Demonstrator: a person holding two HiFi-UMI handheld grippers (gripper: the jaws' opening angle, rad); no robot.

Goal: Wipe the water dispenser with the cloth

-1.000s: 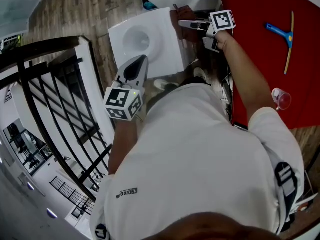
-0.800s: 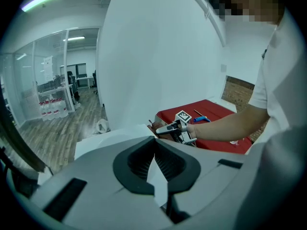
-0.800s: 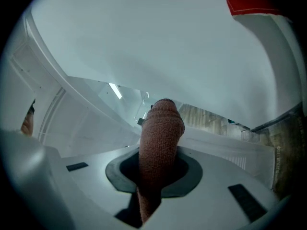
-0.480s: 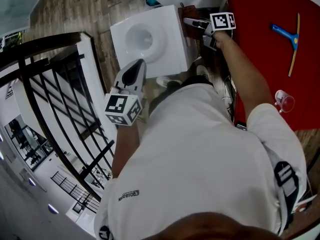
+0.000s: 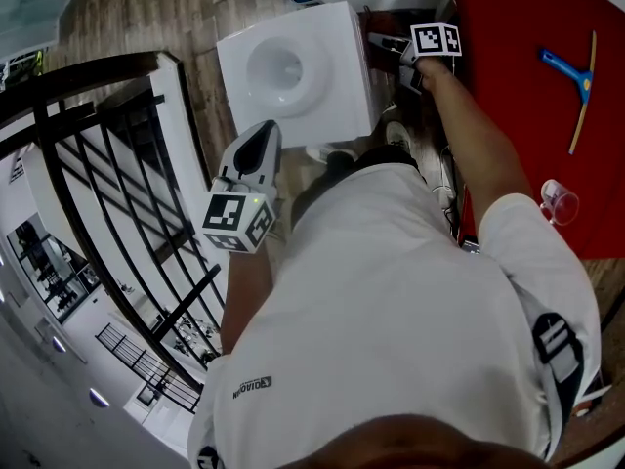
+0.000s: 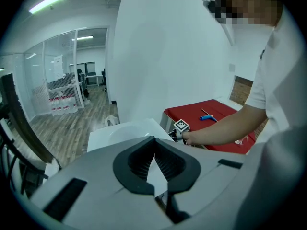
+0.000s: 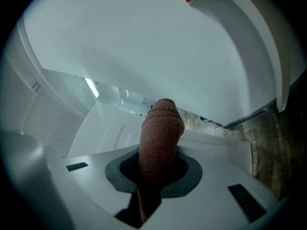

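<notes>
Your right gripper [image 5: 383, 43] is clenched on the brown cloth [image 7: 162, 128], beside the water dispenser's [image 5: 327, 91] right edge. The cloth looks soft, light and floppy, so pinch it near the bunched end. Your left gripper [image 6: 153, 143] is closed and empty.

This is an office. Glass partitions [image 6: 62, 71] enclose rooms with chairs [image 6: 82, 78], strip lights [image 6: 48, 1] run overhead, and a water dispenser [image 5: 293, 71] stands on the wood-plank floor [image 6: 72, 123].
</notes>
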